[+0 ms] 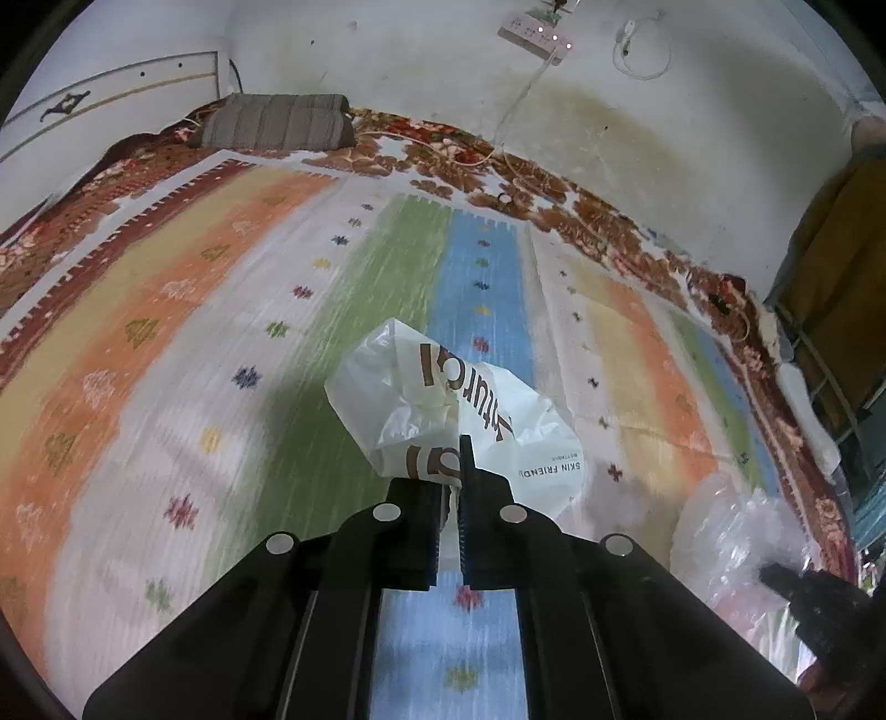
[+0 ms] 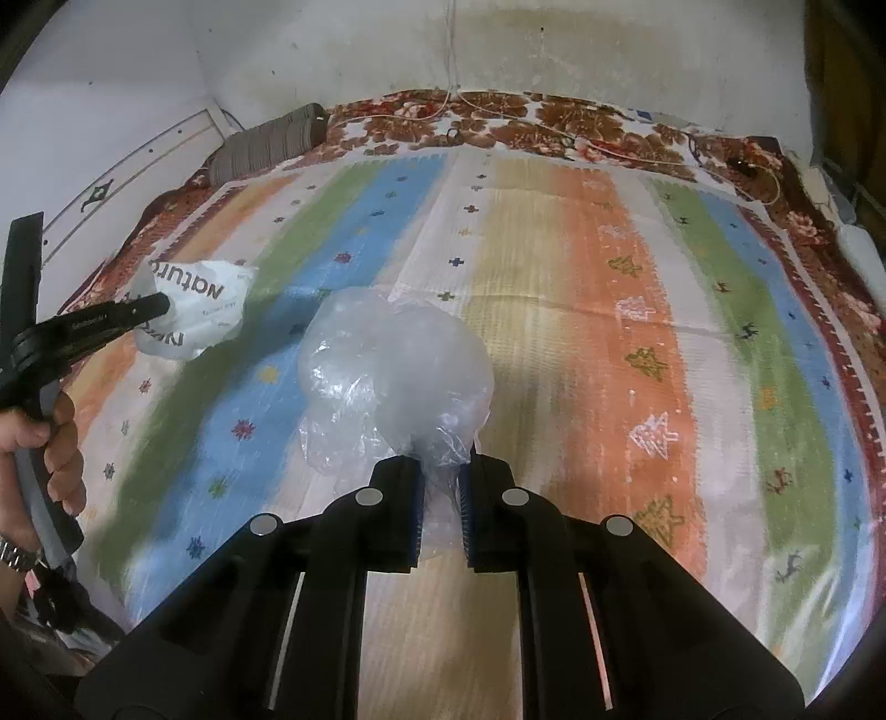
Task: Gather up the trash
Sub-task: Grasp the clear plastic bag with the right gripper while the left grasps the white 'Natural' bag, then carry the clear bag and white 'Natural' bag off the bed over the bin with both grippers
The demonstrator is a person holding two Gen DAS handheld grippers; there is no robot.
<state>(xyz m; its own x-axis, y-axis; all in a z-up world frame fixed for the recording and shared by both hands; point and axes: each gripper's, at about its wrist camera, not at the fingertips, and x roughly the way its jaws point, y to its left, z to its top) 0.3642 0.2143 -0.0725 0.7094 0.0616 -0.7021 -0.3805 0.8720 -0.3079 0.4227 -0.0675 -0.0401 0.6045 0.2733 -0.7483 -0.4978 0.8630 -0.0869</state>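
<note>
A crumpled white wrapper with brown lettering (image 1: 443, 410) hangs above the striped bedspread, pinched at its lower edge by my left gripper (image 1: 451, 471), whose jaws are shut on it. A clear crumpled plastic bag (image 2: 396, 376) is lifted off the bed with my right gripper (image 2: 443, 471) shut on its lower folds. In the right wrist view the white wrapper (image 2: 205, 310) and the left gripper (image 2: 158, 304) show at the far left, held by a person's hand (image 2: 50, 437). In the left wrist view the clear bag (image 1: 725, 531) and the right gripper (image 1: 775, 576) sit at the lower right.
A striped, multicoloured bedspread (image 2: 554, 249) covers the bed over a brown floral blanket (image 1: 554, 188). A grey striped pillow (image 1: 277, 122) lies at the head by the white headboard (image 1: 111, 99). A stained wall with a power strip (image 1: 537, 33) and cable runs behind. Furniture stands at the right edge.
</note>
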